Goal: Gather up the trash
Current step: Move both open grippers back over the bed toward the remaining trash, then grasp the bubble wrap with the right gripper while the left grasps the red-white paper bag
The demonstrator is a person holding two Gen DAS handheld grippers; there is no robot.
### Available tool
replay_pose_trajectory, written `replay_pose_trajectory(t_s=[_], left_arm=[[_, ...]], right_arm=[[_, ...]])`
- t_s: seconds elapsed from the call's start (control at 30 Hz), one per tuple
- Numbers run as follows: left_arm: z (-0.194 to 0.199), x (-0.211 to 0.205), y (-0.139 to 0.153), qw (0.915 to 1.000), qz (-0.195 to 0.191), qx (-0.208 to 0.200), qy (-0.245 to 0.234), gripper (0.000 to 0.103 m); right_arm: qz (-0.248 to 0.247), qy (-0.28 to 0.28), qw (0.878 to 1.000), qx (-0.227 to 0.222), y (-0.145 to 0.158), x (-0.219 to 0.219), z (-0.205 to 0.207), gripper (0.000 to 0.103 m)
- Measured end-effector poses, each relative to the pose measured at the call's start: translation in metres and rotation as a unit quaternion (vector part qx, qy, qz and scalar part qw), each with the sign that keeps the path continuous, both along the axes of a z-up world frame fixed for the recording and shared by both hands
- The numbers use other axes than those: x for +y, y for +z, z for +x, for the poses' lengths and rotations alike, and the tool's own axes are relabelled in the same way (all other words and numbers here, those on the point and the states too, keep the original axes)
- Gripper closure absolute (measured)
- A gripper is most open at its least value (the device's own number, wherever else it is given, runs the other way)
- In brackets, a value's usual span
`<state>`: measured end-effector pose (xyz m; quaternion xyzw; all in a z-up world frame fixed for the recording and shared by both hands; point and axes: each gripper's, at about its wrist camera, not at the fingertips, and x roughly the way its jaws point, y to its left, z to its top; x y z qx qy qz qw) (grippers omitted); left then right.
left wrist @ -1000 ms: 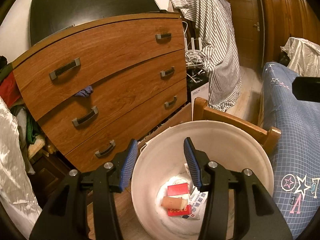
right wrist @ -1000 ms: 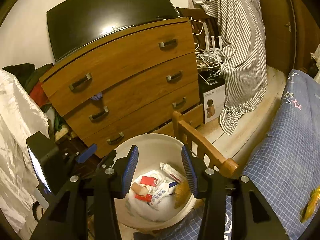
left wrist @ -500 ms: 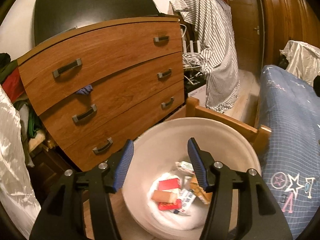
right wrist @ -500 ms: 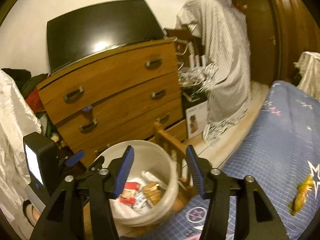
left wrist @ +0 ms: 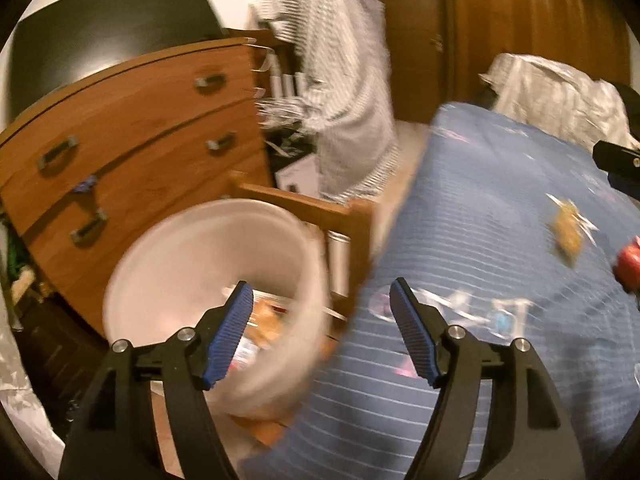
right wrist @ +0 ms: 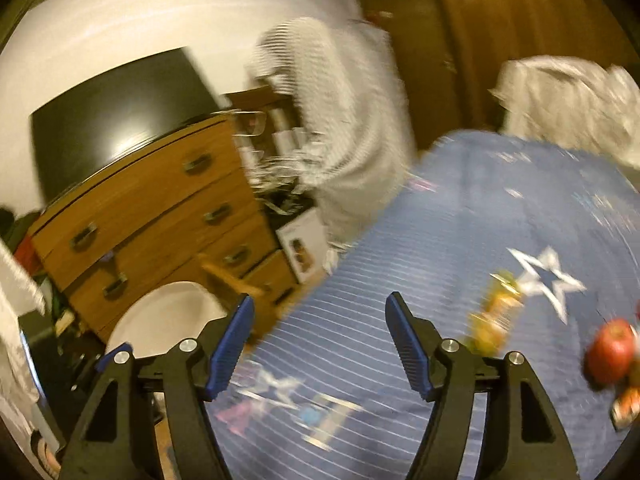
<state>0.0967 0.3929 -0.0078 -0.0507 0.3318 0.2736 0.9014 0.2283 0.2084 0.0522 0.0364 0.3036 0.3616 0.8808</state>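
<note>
A white bucket with wrappers and small boxes inside stands beside the bed's wooden corner; in the right wrist view the bucket is at the lower left. My left gripper hangs over the bucket's right rim and the bed edge, jaws opening, nothing between them. My right gripper is over the blue bed cover, jaws opening and empty. A yellow-orange wrapper lies on the cover right of it, and the same wrapper shows in the left wrist view. A red apple sits at the far right. Both views are motion-blurred.
A wooden chest of drawers with a dark screen on top stands behind the bucket. A striped cloth hangs over furniture, a white box on the floor below it. Crumpled pale fabric lies at the bed's far end.
Both views have swung right, from the bucket toward the bed. Both grippers' jaws stand wider apart than before. The wrapper and a red apple have come into view on the cover.
</note>
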Motion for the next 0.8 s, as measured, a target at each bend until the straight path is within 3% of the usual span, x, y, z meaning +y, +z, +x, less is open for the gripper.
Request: replay_pose_trajectory(t_s=[0.17, 0.3, 0.43, 0.6, 0.63, 0.67, 0.7, 0.73, 0.8], left_arm=[[0.016, -0.049, -0.02, 0.9984, -0.007, 0.022, -0.052, 0.032], [0.024, -0.071, -0.036, 0.9966, -0.015, 0.04, -0.071, 0.031], [0.031, -0.087, -0.045, 0.9954, -0.022, 0.055, -0.075, 0.031], [0.03, -0.106, -0.04, 0.9951, -0.016, 0.055, -0.081, 0.031], [0.03, -0.107, -0.039, 0.9951, -0.015, 0.055, -0.08, 0.031], [0.028, -0.108, -0.039, 0.9952, -0.014, 0.056, -0.079, 0.031], [0.028, -0.109, -0.039, 0.9953, -0.014, 0.057, -0.077, 0.031], [0.027, -0.109, -0.04, 0.9953, -0.015, 0.058, -0.076, 0.031], [0.025, -0.11, -0.043, 0.9953, -0.021, 0.062, -0.072, 0.031]], right_arm=[[-0.001, -0.069, 0.997, 0.016, -0.022, -0.099, 0.018, 0.031], [-0.011, -0.167, 0.986, -0.002, -0.024, -0.198, 0.04, 0.005], [-0.032, -0.257, 0.966, 0.019, -0.045, -0.275, 0.074, 0.005], [-0.059, -0.289, 0.953, 0.073, -0.084, -0.313, 0.118, 0.005], [-0.049, -0.288, 0.952, 0.088, -0.09, -0.317, 0.124, 0.008], [-0.017, -0.282, 0.953, 0.114, -0.099, -0.329, 0.13, 0.033], [0.005, -0.275, 0.951, 0.138, -0.107, -0.333, 0.132, 0.066], [0.02, -0.267, 0.951, 0.156, -0.112, -0.333, 0.132, 0.074], [0.052, -0.257, 0.949, 0.173, -0.121, -0.339, 0.115, 0.076]])
